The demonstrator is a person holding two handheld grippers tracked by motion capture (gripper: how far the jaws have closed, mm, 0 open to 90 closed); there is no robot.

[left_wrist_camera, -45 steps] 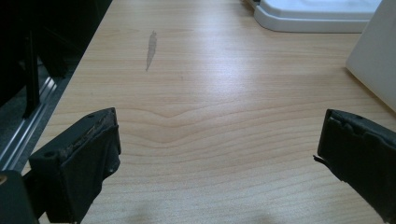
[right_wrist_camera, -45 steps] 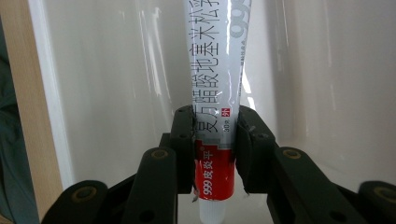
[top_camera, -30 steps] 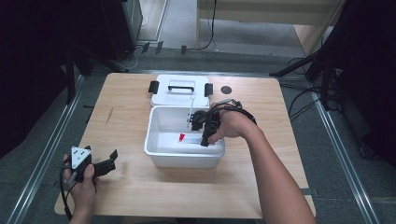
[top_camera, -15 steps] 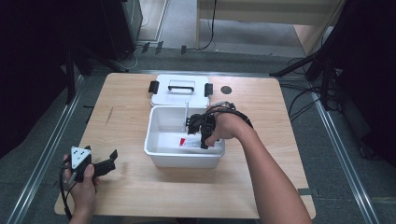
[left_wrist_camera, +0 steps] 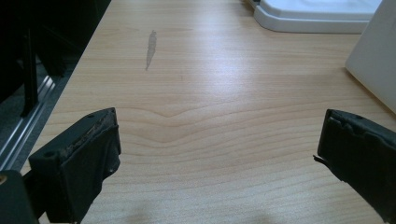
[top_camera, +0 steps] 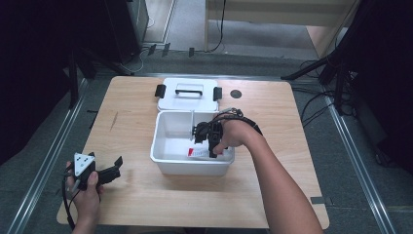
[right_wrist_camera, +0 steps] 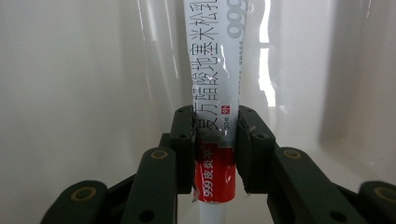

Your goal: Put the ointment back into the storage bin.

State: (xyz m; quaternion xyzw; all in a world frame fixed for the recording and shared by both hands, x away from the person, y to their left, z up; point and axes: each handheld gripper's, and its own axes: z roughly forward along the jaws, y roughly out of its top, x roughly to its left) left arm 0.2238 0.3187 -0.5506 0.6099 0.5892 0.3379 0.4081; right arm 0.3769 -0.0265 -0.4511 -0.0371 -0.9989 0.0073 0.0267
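Since the earlier frames the right gripper [top_camera: 207, 141] has dipped lower and a little nearer the front wall of the white storage box [top_camera: 165, 158], while the left gripper [top_camera: 104, 171] has stayed where it was on the wooden table [top_camera: 272, 195].

In the right gripper view the jaws are clamped on an ointment tube [right_wrist_camera: 215, 140], white with a red band and printed Chinese lettering. The pads pinch it where the red band meets the white, near the end closest to the camera, and the rest of the tube runs straight ahead of the jaws toward the box's inner wall. From above, the tube's red and white end lies just beneath the gripper on the box floor. The box lid [top_camera: 189, 94], with its handle and black latches, sits beyond the box, touching its far rim.

The left gripper's jaws stand wide apart with only bare tabletop between them; the box's outer wall is off to their right.

The tube is probably light and soft-walled: it should dent under pressure and its glossy skin may slip. A hold across its flat width, as here, seems sensible, with modest squeeze.
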